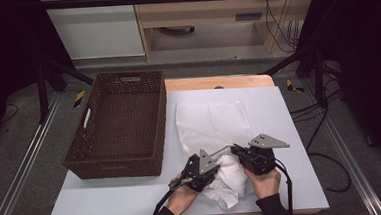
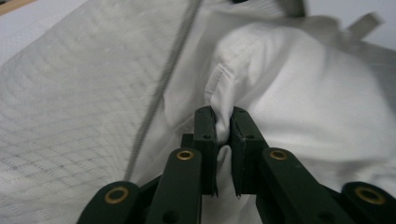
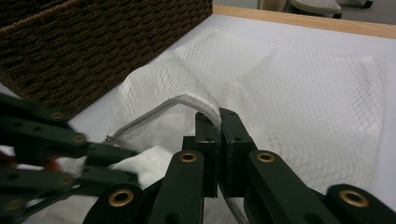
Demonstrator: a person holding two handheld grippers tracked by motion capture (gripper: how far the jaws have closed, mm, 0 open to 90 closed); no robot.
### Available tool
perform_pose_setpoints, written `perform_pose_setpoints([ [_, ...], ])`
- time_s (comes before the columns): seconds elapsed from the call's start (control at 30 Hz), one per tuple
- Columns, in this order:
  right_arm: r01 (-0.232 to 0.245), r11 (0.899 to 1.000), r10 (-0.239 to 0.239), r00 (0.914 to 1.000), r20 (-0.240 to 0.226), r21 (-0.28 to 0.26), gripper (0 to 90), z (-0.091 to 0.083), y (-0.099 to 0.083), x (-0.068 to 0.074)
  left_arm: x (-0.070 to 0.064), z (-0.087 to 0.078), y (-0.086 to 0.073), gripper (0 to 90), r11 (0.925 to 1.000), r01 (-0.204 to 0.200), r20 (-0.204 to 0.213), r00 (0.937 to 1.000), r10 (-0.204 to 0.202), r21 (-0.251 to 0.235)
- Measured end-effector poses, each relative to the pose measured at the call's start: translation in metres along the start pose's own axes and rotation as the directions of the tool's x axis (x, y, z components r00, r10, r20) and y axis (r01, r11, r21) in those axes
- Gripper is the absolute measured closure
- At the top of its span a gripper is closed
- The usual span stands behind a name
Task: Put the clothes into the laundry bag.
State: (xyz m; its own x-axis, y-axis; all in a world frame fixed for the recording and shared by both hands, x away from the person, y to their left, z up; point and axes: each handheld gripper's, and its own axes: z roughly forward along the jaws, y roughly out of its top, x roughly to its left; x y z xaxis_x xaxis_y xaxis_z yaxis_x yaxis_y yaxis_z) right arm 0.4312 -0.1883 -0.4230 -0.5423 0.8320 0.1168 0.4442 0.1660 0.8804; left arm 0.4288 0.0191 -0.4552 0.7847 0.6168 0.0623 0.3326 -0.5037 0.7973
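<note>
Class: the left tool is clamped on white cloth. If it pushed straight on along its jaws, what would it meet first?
Probably the bunched white cloth garment it already pinches, directly ahead of the left tool. Beyond that lies the white mesh laundry bag, though depth is hard to judge.

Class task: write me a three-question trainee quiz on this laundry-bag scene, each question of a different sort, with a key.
1. True or false: the wicker basket already holds the white garment.
2. Multiple choice: the right gripper is shut on A) the basket's handle, B) the zipper edge of the mesh bag, C) nothing.
3. Short answer: what does the left gripper pinch between its jaws?

Key
1. False; the basket is empty and the garment lies at the bag's mouth.
2. B.
3. A fold of the white garment.
</note>
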Motion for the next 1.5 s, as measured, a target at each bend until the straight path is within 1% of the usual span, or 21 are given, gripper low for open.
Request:
perform_pose_setpoints([
  [0.07,0.001,1.000,-0.001,1.0000,-0.001,-0.001,87.1,0.000,0.000,0.000,0.003,0.005,-0.002,78.8,0.9999,0.011,-0.006,0.9999,-0.011,0.008],
  [0.13,0.002,1.000,-0.002,1.0000,-0.003,-0.001,87.1,0.000,0.000,0.001,0.011,0.016,-0.008,75.2,0.9997,0.022,-0.038,0.9990,-0.021,0.013],
  [0.2,0.002,1.000,-0.002,1.0000,-0.003,0.000,87.0,0.000,0.000,0.001,0.014,0.018,-0.009,71.7,0.9989,0.045,-0.030,0.9985,-0.045,0.008],
  [0.3,0.003,1.000,-0.003,1.0000,-0.003,0.003,87.0,0.000,0.000,0.001,0.013,0.015,-0.008,68.3,0.9994,0.032,-0.035,0.9989,-0.032,0.010],
  [0.33,0.004,1.000,-0.004,1.0000,-0.003,0.004,87.1,0.001,0.000,0.000,0.013,0.012,-0.008,62.8,0.9992,0.038,-0.029,0.9989,-0.038,0.011],
  [0.4,0.005,1.000,-0.005,1.0000,-0.003,0.003,87.1,0.000,0.000,-0.001,0.013,-0.001,-0.007,52.4,0.9973,0.073,0.010,0.9973,-0.072,-0.008],
  [0.5,0.001,1.000,-0.001,1.0000,0.000,0.000,87.1,0.000,0.000,-0.001,0.007,-0.017,-0.003,41.7,0.9960,0.082,0.058,0.9951,-0.080,-0.036],
  [0.57,0.004,1.000,-0.004,1.0000,0.001,0.000,87.2,0.000,0.000,-0.001,-0.003,-0.024,0.000,36.1,0.9977,0.053,0.051,0.9974,-0.051,-0.042],
  [0.67,0.004,1.000,-0.004,1.0000,0.002,0.000,87.1,0.000,0.000,-0.001,-0.017,-0.021,0.001,30.9,0.9996,0.021,0.061,0.9979,-0.019,-0.019],
  [0.7,0.004,1.000,-0.004,1.0000,0.002,0.000,87.1,0.000,0.000,-0.001,-0.017,-0.021,0.001,30.0,0.9996,0.021,0.061,0.9979,-0.019,-0.019],
  [0.73,0.004,1.000,-0.004,1.0000,0.001,-0.001,87.1,0.000,0.000,-0.001,-0.025,-0.010,-0.002,29.1,0.9999,0.005,0.059,0.9982,-0.006,0.011],
  [0.8,0.002,1.000,-0.002,1.0000,0.002,-0.001,87.1,-0.001,0.000,-0.001,-0.029,0.002,-0.005,29.0,0.9994,0.004,0.056,0.9984,-0.005,0.034],
  [0.87,0.002,1.000,-0.002,1.0000,0.001,-0.001,87.1,-0.001,0.000,-0.001,-0.030,0.011,-0.008,33.5,0.9990,-0.017,0.026,0.9995,0.015,0.042],
  [0.9,0.001,1.000,-0.001,1.0000,0.001,-0.001,87.1,-0.001,0.000,-0.002,-0.030,0.013,-0.009,39.1,0.9987,-0.027,0.002,0.9996,0.026,0.044],
  [0.93,0.002,1.000,-0.002,1.0000,0.000,0.000,87.1,0.000,0.000,-0.002,-0.029,0.014,-0.009,45.4,0.9991,-0.020,-0.010,0.9997,0.021,0.036],
  [1.0,0.004,1.000,-0.004,1.0000,0.000,0.002,87.2,0.000,-0.001,-0.002,-0.025,0.013,-0.008,58.8,0.9991,-0.004,-0.011,0.9999,0.005,0.042],
  [1.13,0.004,1.000,-0.004,1.0000,0.001,0.000,87.1,0.000,0.000,-0.001,-0.020,0.007,-0.002,77.9,0.9990,0.010,0.007,0.9999,-0.010,0.043],
  [1.27,-0.003,1.000,0.003,1.0000,0.000,-0.005,87.2,-0.001,0.000,-0.002,-0.016,0.001,0.011,80.2,0.9997,0.010,0.003,0.9999,-0.010,0.022],
  [1.37,-0.001,1.000,0.001,1.0000,0.002,-0.007,87.1,-0.002,0.000,-0.003,-0.013,0.002,0.016,79.9,0.9997,-0.001,-0.011,0.9999,0.001,0.025],
  [1.47,-0.010,1.000,0.010,1.0000,0.000,-0.017,87.1,-0.004,0.001,-0.003,-0.005,0.017,0.016,78.2,0.9988,-0.027,-0.077,0.9966,0.031,0.041],
  [1.5,-0.009,1.000,0.009,1.0000,-0.003,-0.018,87.1,-0.004,0.001,-0.003,-0.002,0.023,0.013,76.9,0.9989,-0.014,-0.086,0.9962,0.018,0.046],
])
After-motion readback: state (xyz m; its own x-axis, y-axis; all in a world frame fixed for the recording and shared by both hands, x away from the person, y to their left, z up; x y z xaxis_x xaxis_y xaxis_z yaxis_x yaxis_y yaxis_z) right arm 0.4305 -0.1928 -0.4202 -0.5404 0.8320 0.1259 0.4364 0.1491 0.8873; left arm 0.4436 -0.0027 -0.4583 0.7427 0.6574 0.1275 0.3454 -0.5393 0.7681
